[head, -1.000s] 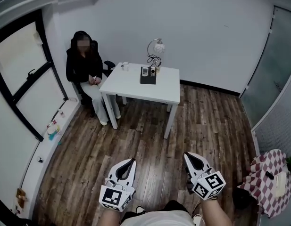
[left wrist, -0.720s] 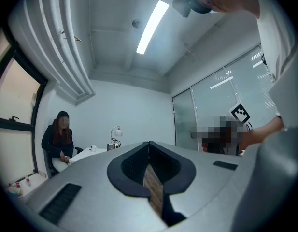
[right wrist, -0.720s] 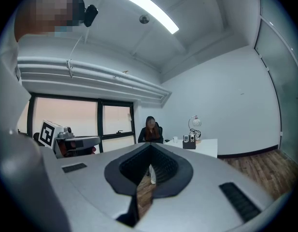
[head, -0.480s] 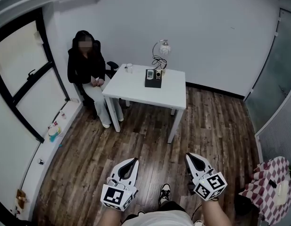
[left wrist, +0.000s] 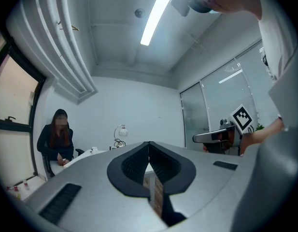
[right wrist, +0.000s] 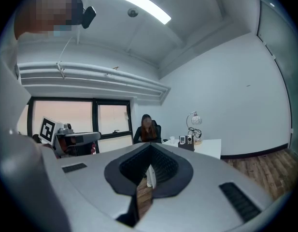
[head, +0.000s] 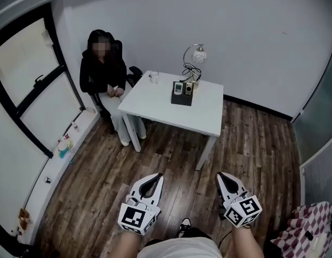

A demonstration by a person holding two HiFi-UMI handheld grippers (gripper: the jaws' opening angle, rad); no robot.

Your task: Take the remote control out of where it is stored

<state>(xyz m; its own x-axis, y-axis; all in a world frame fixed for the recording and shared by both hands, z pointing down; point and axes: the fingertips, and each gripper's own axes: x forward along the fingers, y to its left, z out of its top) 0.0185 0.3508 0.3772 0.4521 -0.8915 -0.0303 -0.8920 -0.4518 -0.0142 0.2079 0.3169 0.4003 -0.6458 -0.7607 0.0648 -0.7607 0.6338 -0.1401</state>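
Observation:
A black holder (head: 182,98) stands on the white table (head: 171,114) across the room, with a light remote control (head: 178,88) upright in it beside a second small device. In the right gripper view the holder (right wrist: 186,144) shows far ahead on the table. My left gripper (head: 153,177) and right gripper (head: 224,176) are held level side by side over the wooden floor, well short of the table. Both are shut with nothing in them: the left gripper (left wrist: 149,143) and the right gripper (right wrist: 149,146) each show jaws meeting at the tips.
A person (head: 104,69) sits in a chair at the table's left end. A desk lamp (head: 197,54) and a cup (head: 153,77) stand on the table. Windows with a low ledge (head: 62,147) line the left; a chequered cloth (head: 311,231) lies at the lower right.
The table and seated person have come nearer and lower in the head view as both grippers travelled forward together. Their jaws stayed as they were.

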